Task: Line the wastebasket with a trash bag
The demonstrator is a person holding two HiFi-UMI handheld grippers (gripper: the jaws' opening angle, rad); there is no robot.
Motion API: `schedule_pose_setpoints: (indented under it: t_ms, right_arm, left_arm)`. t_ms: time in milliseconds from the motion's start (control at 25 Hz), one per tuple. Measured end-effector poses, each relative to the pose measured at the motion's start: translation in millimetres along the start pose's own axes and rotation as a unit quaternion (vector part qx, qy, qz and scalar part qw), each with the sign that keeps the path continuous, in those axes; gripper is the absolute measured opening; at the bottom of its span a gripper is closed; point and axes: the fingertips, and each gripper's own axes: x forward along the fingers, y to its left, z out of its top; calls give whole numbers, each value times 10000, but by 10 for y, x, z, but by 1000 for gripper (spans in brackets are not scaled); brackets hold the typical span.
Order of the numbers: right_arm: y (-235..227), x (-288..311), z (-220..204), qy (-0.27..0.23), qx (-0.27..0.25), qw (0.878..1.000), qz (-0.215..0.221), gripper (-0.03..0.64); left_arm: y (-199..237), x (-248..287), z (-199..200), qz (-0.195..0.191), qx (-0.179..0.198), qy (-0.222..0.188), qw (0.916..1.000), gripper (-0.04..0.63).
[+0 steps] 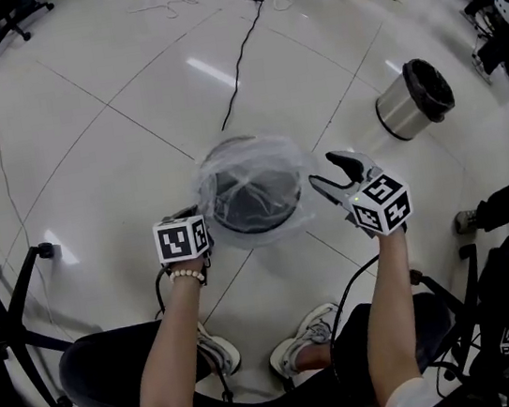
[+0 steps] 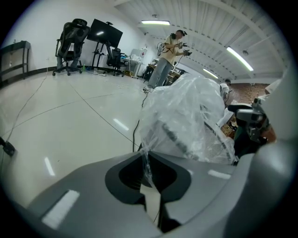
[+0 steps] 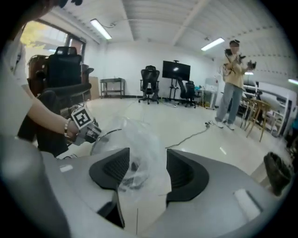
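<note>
A dark round wastebasket (image 1: pixel 253 203) stands on the floor ahead of my knees, and a clear trash bag (image 1: pixel 253 165) puffs up over its mouth. At the basket's near left rim my left gripper (image 1: pixel 204 222) is shut, pinching a twisted strip of the bag's film (image 2: pixel 145 160). My right gripper (image 1: pixel 333 176) hovers at the basket's right side with its jaws wide apart. In the right gripper view loose bag film (image 3: pixel 142 162) lies between the pads without being pressed. The basket's inside is mostly veiled by the film.
A steel bin (image 1: pixel 413 100) with a black liner lies on its side at the right. A black cable (image 1: pixel 241 62) runs away across the white tiled floor. My shoes (image 1: pixel 304 347) rest near the basket. A person (image 3: pixel 233 88) stands farther off among office chairs (image 3: pixel 150 83).
</note>
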Motion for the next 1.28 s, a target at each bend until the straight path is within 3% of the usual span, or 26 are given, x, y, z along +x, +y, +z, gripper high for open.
schedule_pose_setpoints:
  t_ms: [120,200,240,360,480,680,1000,1080,1160,1280]
  right_arm:
    - [-79,427,113,-200,72,9994,257,234]
    - [-209,664,201,-520,378,9973,367,44]
    - [-278,773,261,-668,510,9955,437,2]
    - [-453,1110,416,-706,583,9934,688,3]
    - [-626,1441,412,-227,426,9964,695,3]
    - [-686,1826,35,485,286,9954,771,2]
    - [-745,2042,-373,356,1185,9843,1256,2]
    - [-739,2070,-301,63,1307,9815,1395,2]
    - [-748,2102,-169,-210,1294,9800,1499,2]
    - [-736,2250,-169,149,847,9850,1497,2]
  left_arm:
    - [26,3,-10,-9,-42,-45,10000,11]
    - [52,3,-8,-31,-62,-100,9999,11]
    - [69,3,-12,-27,-80,-125,9999,11]
    - [129,27,-21,22,-68,-178,9998,11]
    - [161,94,-49,90,220,-99,9997,11]
    - [148,202,-61,151,620,-88,9979,11]
    - [176,381,-111,96,405,-74,9991,11]
    - [188,391,-92,99,344,-58,9993,11]
    - [223,412,-94,142,308,10,9994,11]
    - [284,468,-173,226,325,189,9990,11]
